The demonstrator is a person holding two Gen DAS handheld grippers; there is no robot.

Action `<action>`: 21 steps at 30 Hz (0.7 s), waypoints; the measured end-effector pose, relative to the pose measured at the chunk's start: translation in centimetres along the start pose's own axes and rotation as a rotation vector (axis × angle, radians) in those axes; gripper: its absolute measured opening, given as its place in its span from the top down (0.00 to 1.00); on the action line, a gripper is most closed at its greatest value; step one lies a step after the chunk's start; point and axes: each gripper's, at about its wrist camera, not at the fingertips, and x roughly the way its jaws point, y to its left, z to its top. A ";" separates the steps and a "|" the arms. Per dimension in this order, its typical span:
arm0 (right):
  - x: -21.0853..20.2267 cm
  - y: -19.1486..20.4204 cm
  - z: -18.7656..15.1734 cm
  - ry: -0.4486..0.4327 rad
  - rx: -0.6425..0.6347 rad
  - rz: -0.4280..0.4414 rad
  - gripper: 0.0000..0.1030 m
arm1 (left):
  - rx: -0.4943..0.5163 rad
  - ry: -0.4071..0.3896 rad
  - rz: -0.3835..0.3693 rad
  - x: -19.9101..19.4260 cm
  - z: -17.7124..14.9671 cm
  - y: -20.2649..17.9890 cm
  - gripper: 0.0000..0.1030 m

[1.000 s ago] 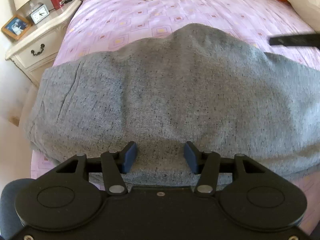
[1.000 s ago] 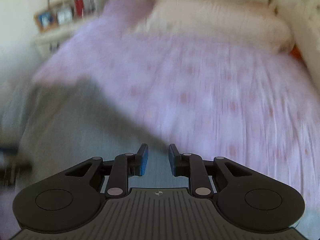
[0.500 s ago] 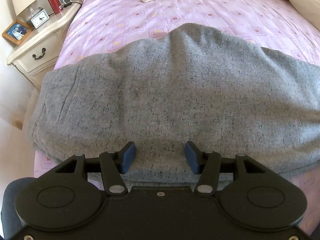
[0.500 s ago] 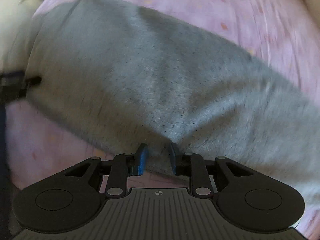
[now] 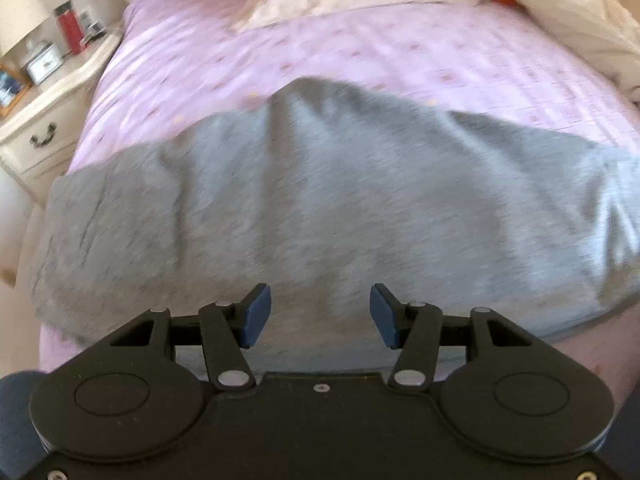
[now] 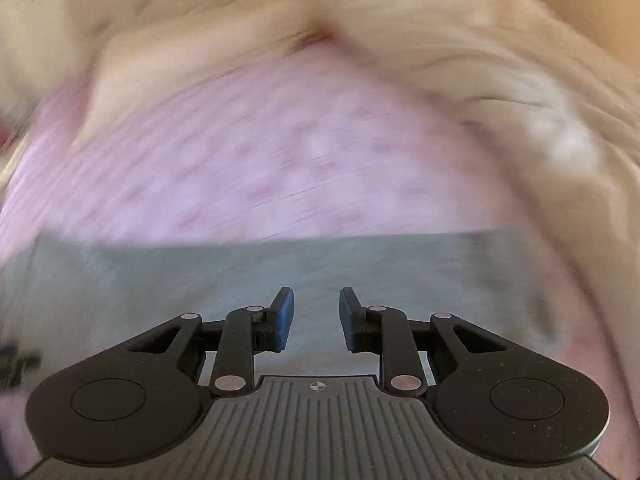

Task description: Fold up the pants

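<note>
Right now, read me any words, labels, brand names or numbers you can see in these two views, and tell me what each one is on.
No readable text in either view.
Clock on the nightstand: face too blurred to read.
Red bottle: no label legible.
Framed picture: blurred, no words visible.
Right gripper base: only a small crosshair mark, no lettering.
Gray pants: no tag or print visible.

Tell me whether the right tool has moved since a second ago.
Yes. The right tool swung over the grey pants toward their right end near the cream duvet; the nightstand left its view.
</note>
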 end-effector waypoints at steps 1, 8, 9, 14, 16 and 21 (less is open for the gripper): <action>-0.1 -1.6 -0.1 -0.010 0.031 -0.028 0.76 | 0.006 -0.007 -0.014 -0.1 0.2 -0.6 0.43; -0.3 -11.1 -3.7 -0.033 0.322 -0.158 0.69 | 0.078 -0.010 -0.132 0.2 0.9 -5.6 0.43; 0.1 -12.2 -4.5 -0.029 0.362 -0.156 0.66 | 0.088 -0.012 -0.137 0.4 1.0 -6.2 0.43; 1.9 -14.7 -6.7 -0.028 0.501 -0.115 0.60 | 0.166 0.059 -0.156 2.3 0.6 -8.8 0.39; 2.3 -15.0 -7.0 -0.036 0.522 -0.105 0.59 | 0.178 0.029 -0.134 2.4 0.0 -9.1 0.36; 3.4 -15.3 -7.0 -0.051 0.557 -0.054 0.54 | 0.165 0.041 -0.141 2.3 0.0 -8.7 0.34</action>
